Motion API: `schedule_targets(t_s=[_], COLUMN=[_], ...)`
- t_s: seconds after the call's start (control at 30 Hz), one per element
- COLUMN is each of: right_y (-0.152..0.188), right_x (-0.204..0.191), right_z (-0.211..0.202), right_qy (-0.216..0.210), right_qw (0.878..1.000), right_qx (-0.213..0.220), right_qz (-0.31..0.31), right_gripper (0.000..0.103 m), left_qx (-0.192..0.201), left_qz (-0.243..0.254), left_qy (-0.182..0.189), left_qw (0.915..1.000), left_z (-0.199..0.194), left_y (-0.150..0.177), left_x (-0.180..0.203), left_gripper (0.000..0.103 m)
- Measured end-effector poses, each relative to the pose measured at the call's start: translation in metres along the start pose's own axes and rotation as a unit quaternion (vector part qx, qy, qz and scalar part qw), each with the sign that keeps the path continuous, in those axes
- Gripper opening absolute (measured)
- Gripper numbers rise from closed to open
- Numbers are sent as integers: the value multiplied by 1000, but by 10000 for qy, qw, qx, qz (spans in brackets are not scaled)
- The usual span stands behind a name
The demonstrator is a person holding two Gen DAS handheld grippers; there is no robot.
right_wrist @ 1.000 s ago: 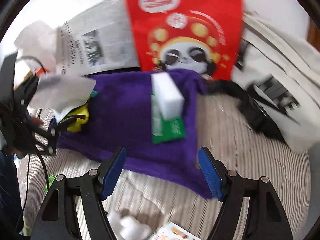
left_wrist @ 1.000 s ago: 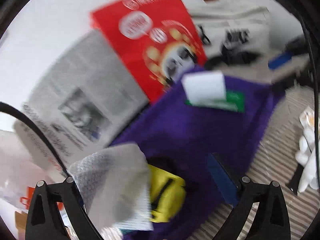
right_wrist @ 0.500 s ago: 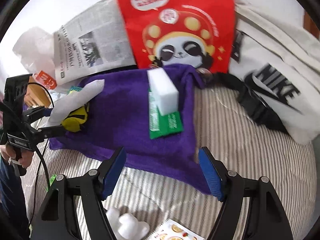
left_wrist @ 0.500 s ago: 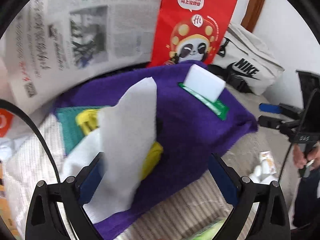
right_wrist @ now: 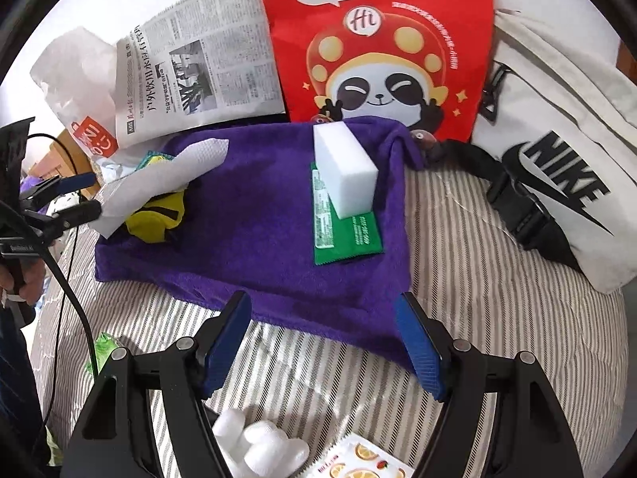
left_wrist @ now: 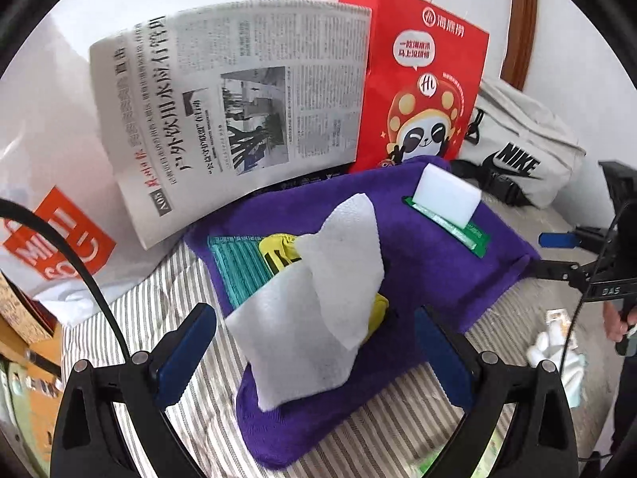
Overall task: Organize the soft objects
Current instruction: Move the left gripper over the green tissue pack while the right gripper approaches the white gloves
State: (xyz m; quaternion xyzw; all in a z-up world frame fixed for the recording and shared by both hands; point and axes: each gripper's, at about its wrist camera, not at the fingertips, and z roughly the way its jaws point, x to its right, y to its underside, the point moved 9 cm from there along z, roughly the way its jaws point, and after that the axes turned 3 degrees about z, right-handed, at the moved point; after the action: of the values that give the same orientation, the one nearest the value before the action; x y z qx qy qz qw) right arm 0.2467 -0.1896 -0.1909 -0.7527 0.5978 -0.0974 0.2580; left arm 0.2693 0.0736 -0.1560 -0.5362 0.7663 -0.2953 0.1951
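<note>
On the striped bed (right_wrist: pixel 458 247), a purple towel (right_wrist: pixel 254 231) carries a white tissue (left_wrist: pixel 318 302) draped over a yellow pouch (right_wrist: pixel 157 219), and a white sponge (right_wrist: pixel 344 167) on a green packet (right_wrist: pixel 350 239). Placement seems finished. Both the left hand-held gripper (left_wrist: pixel 314 352) and the right hand-held gripper (right_wrist: pixel 322 342) are spread apart, nothing grasped. Next, the white foam piece (right_wrist: pixel 258 450) near the towel's front edge is probably to be fetched; room is limited behind by a red bag (right_wrist: pixel 378 40).

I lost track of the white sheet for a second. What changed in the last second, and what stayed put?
The left tool let go of the white sheet: a second ago its fingers pinched it, now they are open and it lies over the yellow pouch on the purple towel. The white sponge, green packet and open right tool stayed.
</note>
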Motion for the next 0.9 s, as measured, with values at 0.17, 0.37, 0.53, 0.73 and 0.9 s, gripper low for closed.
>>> schedule_targets(t_s=[0.17,0.37,0.53,0.73,0.9], right_y=[11,28,45,59,71], right_x=[9,7,7,1,5], right_z=[-16,-40,-51,-59,-66], right_qy=[12,75,1,-161,-12], right_qw=[9997,9994,9986,9979,9976], right_qx=[27,94,51,37,100], right_qz=[259,337,530,626,685], right_gripper=[74,74,74,74,74], left_qx=[35,-199,-560,-801,-1054], left_qz=[-21,-335,-881,-907,-903], left_qy=[184,603,392,338,-159], left_qw=[9998,9974,9938,9921,9902], left_z=[-21,-34,-29,-16,2], left_y=[10,43,84,113,124], left_x=[15,47,70,108,116], left_gripper=[100,99,99,99,99])
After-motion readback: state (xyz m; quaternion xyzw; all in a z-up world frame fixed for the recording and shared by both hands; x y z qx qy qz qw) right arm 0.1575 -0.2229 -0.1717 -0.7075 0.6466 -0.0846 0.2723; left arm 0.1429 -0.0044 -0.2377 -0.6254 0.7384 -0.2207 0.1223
